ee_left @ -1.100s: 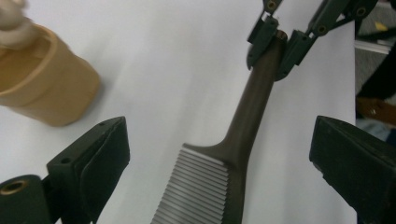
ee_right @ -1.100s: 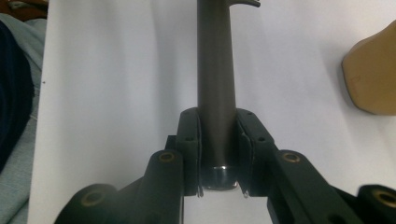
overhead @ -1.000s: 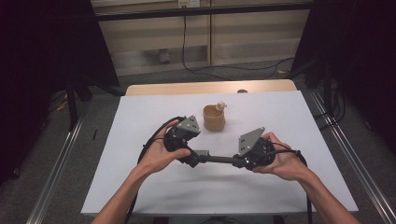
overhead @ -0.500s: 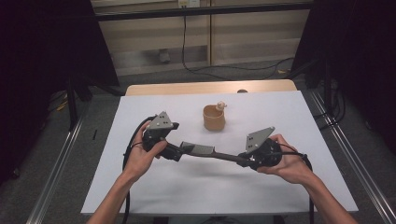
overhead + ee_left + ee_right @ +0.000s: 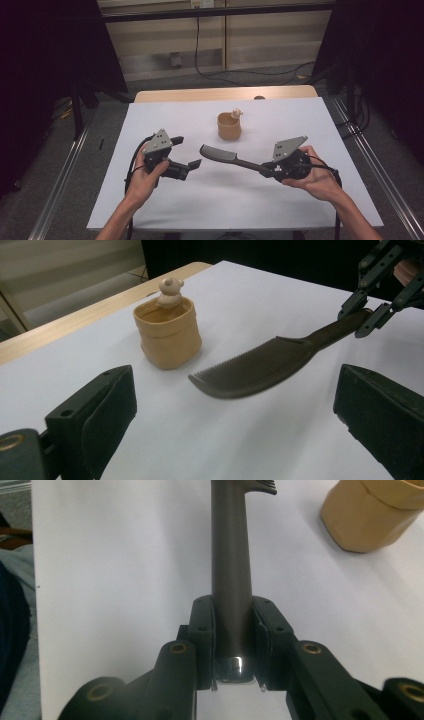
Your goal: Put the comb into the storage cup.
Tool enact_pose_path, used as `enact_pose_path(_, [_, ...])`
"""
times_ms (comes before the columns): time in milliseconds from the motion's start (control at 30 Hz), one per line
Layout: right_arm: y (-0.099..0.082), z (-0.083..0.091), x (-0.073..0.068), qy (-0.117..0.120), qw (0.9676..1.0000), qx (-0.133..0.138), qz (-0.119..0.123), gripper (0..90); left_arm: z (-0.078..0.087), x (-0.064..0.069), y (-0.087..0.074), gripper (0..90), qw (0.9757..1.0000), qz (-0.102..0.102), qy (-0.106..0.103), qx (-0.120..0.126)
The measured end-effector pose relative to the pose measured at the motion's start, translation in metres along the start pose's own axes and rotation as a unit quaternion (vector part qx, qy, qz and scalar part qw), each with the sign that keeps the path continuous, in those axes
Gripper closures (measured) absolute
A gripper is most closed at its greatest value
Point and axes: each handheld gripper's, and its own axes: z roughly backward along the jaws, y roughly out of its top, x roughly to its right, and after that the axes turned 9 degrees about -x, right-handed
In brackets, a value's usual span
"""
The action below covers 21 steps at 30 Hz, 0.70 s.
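Note:
A dark comb (image 5: pixel 220 153) hangs level just above the white table, teeth end pointing left. My right gripper (image 5: pixel 267 170) is shut on its handle (image 5: pixel 231 570), and both pads press the shaft near its end in the right gripper view (image 5: pixel 233 625). My left gripper (image 5: pixel 186 151) stands open to the left of the comb's teeth, apart from them. In the left gripper view the comb (image 5: pixel 260 365) floats beyond the wide-spread jaws (image 5: pixel 240 410), with the right gripper (image 5: pixel 367 315) behind it. A tan cup (image 5: pixel 229 127) with a small bear figure (image 5: pixel 237 114) on its rim stands behind the comb.
A white sheet (image 5: pixel 300 120) covers the table, with a strip of bare wood (image 5: pixel 200 95) along the far edge. The cup (image 5: pixel 167 337) stands near the middle, toward the back. Metal rails run down both sides on the floor.
The left gripper has drawn away to the left from the comb's toothed end, and its jaws now stand wide apart. The right hand has shifted slightly right, still gripping the comb's handle.

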Motion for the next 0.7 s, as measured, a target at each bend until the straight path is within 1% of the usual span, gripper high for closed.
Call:
enact_pose_path(67, [-0.002, -0.001, 0.0, -0.002, 0.9999, 0.005, -0.009, 72.8, 0.0, 0.001, -0.005, 2.9, 1.0, 0.005, 0.004, 0.004])
enact_pose_path(100, [-0.003, -0.001, 0.0, -0.005, 0.9999, 0.007, -0.011, 72.9, -0.001, 0.002, -0.007, 2.9, 0.9999, 0.012, 0.004, 0.009])
enact_pose_path(133, [-0.004, -0.002, 0.0, -0.005, 0.9999, 0.009, -0.014, 72.9, -0.001, 0.003, -0.01, 2.9, 0.9999, 0.011, 0.005, 0.009])
enact_pose_path(200, [-0.006, -0.002, 0.0, -0.007, 0.9997, 0.012, -0.021, 72.9, -0.003, 0.004, -0.016, 2.9, 0.9997, 0.018, 0.006, 0.013])
enact_pose_path(233, [-0.006, -0.002, -0.001, -0.009, 0.9996, 0.012, -0.023, 72.9, -0.003, 0.005, -0.019, 2.9, 0.9996, 0.023, 0.002, 0.013])
enact_pose_path(267, [-0.007, -0.002, -0.001, -0.008, 0.9995, 0.015, -0.026, 72.9, -0.003, 0.005, -0.021, 2.8, 0.9997, 0.025, 0.0, 0.01])
enact_pose_path(333, [-0.007, -0.001, -0.003, -0.009, 0.9994, 0.018, -0.028, 72.9, -0.002, 0.006, -0.027, 2.9, 0.9995, 0.028, 0.0, 0.017])
enact_pose_path(400, [-0.009, 0.0, -0.003, -0.011, 0.999, 0.028, -0.035, 72.9, -0.002, 0.007, -0.033, 2.9, 0.9994, 0.03, 0.003, 0.018])
enact_pose_path(433, [-0.01, 0.0, -0.003, -0.011, 0.9986, 0.032, -0.04, 72.9, -0.002, 0.008, -0.036, 2.9, 0.9992, 0.034, 0.002, 0.019])
enact_pose_path(467, [-0.011, 0.0, -0.004, -0.017, 0.9984, 0.035, -0.042, 72.9, -0.002, 0.008, -0.038, 2.9, 0.9993, 0.033, 0.002, 0.018])
enact_pose_path(533, [-0.014, -0.002, -0.005, -0.017, 0.9976, 0.043, -0.051, 72.9, -0.003, 0.009, -0.043, 2.8, 0.9989, 0.039, 0.009, 0.024])
enact_pose_path(567, [-0.015, -0.003, -0.006, -0.018, 0.9972, 0.048, -0.055, 72.8, -0.003, 0.009, -0.044, 2.8, 0.9987, 0.045, 0.006, 0.023])
enact_pose_path(667, [-0.019, -0.004, -0.007, -0.019, 0.9958, 0.06, -0.067, 72.9, -0.004, 0.011, -0.045, 2.9, 0.9985, 0.048, 0.007, 0.026])
enact_pose_path(700, [-0.02, -0.005, -0.007, -0.015, 0.995, 0.064, -0.075, 72.9, -0.004, 0.012, -0.045, 2.9, 0.9985, 0.046, 0.002, 0.028])
